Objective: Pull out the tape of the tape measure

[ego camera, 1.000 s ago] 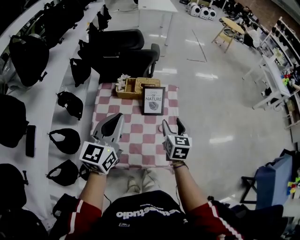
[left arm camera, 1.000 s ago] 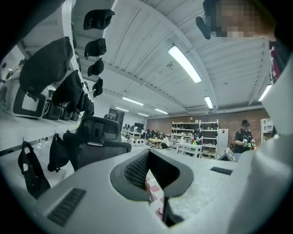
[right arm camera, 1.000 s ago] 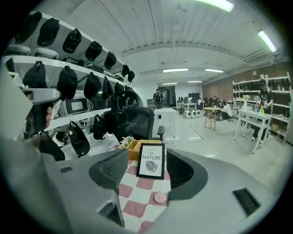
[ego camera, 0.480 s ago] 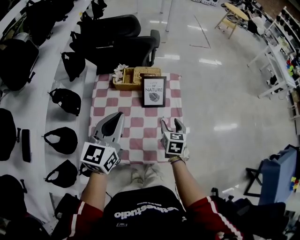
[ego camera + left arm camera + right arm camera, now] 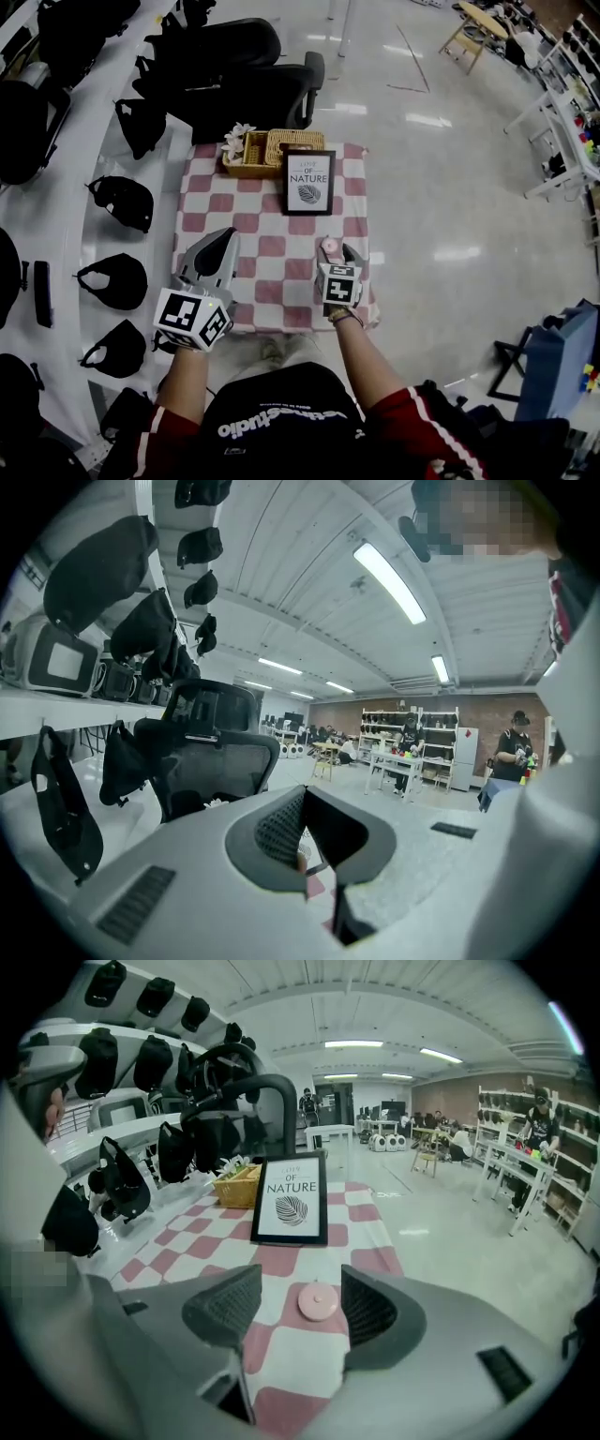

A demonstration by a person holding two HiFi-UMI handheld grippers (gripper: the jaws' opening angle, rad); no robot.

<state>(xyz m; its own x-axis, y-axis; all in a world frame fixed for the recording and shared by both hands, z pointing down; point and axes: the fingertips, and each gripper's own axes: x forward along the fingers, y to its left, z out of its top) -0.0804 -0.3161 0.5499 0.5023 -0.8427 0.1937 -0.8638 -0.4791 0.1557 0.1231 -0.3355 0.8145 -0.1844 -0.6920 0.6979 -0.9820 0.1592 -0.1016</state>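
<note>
A small round pink tape measure (image 5: 330,246) lies on the red-and-white checked tablecloth (image 5: 211,202), towards the table's front right. My right gripper (image 5: 336,251) stands open around it, one jaw on each side. In the right gripper view the tape measure (image 5: 318,1301) sits flat between the fingers (image 5: 225,1307), nearer the right one, and my right gripper (image 5: 300,1305) is not touching it. My left gripper (image 5: 217,251) hovers over the table's front left, shut and with nothing in it. The left gripper view has the left gripper (image 5: 302,803) pointing out over the room.
A framed "Love of Nature" print (image 5: 308,182) stands at the back of the table, with a wicker basket (image 5: 272,150) behind it to the left. Black office chairs (image 5: 244,84) stand beyond the table. A white shelf with black bags (image 5: 117,202) runs along the left.
My right gripper has moved forward and down, so its open jaws now flank the pink tape measure. The left gripper has stayed about where it was, still shut.
</note>
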